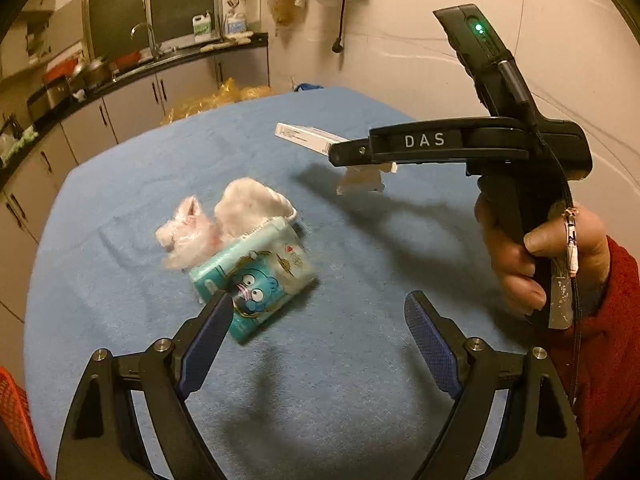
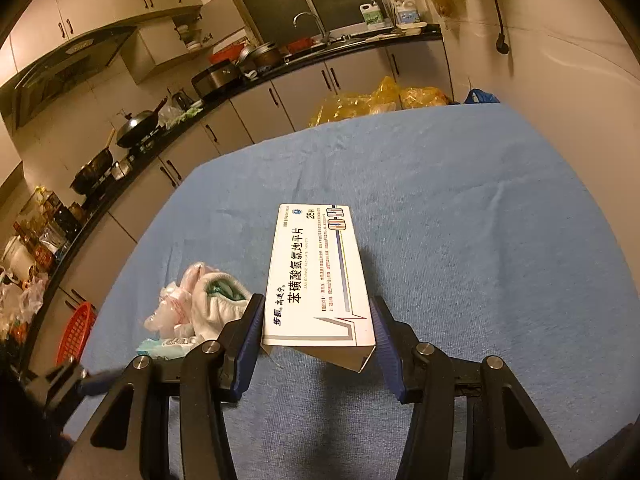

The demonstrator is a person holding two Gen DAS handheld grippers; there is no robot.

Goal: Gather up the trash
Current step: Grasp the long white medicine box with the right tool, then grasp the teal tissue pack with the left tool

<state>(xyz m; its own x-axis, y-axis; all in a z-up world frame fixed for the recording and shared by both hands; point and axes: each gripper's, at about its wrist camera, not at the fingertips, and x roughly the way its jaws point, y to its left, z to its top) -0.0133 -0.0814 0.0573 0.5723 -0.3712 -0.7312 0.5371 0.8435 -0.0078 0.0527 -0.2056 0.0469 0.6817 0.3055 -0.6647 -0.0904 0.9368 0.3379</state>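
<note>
Blue cloth over the counter, kitchen cabinets and a dark sink run curving across the upper left of both views.

Right gripper low in the centre of its own view, blue-padded fingers pinching a white medicine box by its two long sides — pads pressed flat on the card, near end of the box open and slightly crushed at the lower right corner. Box pointing away up the frame, printed face up, raised clear of the cloth in the left wrist view, where its far end pokes out beyond the black gripper body at upper centre. Hand wrapped around that gripper's handle at the right edge, red sleeve below it.

Left gripper at the bottom of its view, fingers spread wide, nothing between them. Left fingertip just overlapping the near corner of a teal tissue packet with a blue cartoon face; contact or only in front, cannot tell. Packet lying on the cloth left of centre, crumpled white tissue and a pinkish plastic wad bunched against its far end.

Outward still — yellow plastic bags past the counter's far edge, red mesh basket at the left edge beside the cabinets.
</note>
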